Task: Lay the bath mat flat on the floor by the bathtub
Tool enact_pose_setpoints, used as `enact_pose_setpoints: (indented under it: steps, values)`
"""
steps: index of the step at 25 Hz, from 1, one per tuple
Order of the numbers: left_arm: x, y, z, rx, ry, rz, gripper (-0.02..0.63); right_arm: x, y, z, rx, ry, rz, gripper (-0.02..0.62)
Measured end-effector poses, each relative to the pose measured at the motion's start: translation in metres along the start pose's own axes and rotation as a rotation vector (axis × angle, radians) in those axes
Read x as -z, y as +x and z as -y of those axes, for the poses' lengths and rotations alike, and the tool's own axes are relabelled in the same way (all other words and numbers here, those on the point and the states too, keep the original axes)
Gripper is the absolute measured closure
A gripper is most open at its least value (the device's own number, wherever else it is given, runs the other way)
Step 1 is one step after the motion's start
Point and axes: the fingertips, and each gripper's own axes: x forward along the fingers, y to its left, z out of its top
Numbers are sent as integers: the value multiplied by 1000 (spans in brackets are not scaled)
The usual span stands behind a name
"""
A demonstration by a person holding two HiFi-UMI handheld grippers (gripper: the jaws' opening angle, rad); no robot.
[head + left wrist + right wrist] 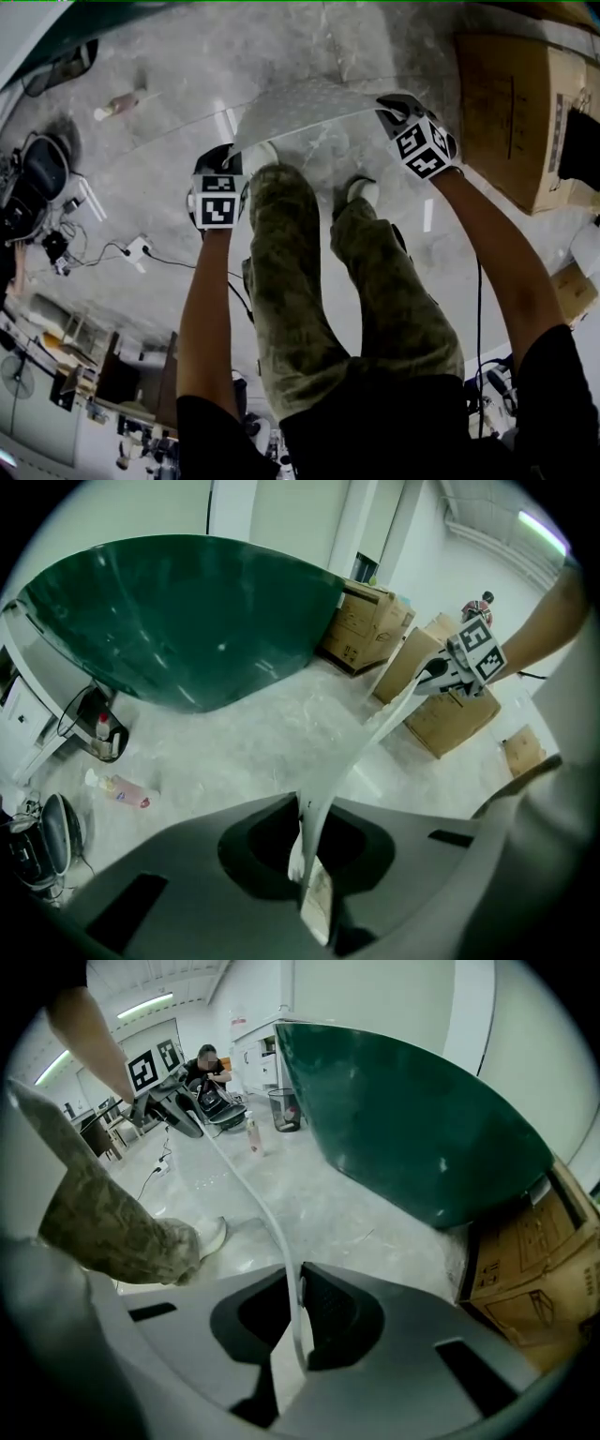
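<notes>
A pale marbled floor (169,159) runs up to one dark green bathtub (187,621), whose rim crosses the head view's top left corner. One white bath mat (300,103) is stretched in the air between the two grippers, sagging a little, just ahead of the person's two shoes (258,155). The left gripper (234,155) is clenched on one end of it and the right gripper (389,108) on the other; each gripper view shows the thin edge pinched between closed jaws. Whether the mat's far edge touches the floor I cannot tell.

The person's own legs stand between the arms. Two cardboard boxes (511,112) sit at the right, the larger near the right gripper. One pink bottle (122,103) lies on the floor to the left, well apart from the mat, and one white power strip (138,249) with its cable lies nearer the left arm.
</notes>
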Motion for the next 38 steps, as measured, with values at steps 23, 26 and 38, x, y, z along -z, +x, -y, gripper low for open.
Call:
enact_pose_setpoints:
  steps: [23,26,38]
  values:
    - [-57,173,-140,-125,329,75,577,-49,205,108,135,-258,128,566]
    - [-43,212,-161,-149,406,38,577,-50,244,113,151,-268,130,566]
    - [-89,302,-219,-253,416,202,577,-41,315,157,162,-252,0,566]
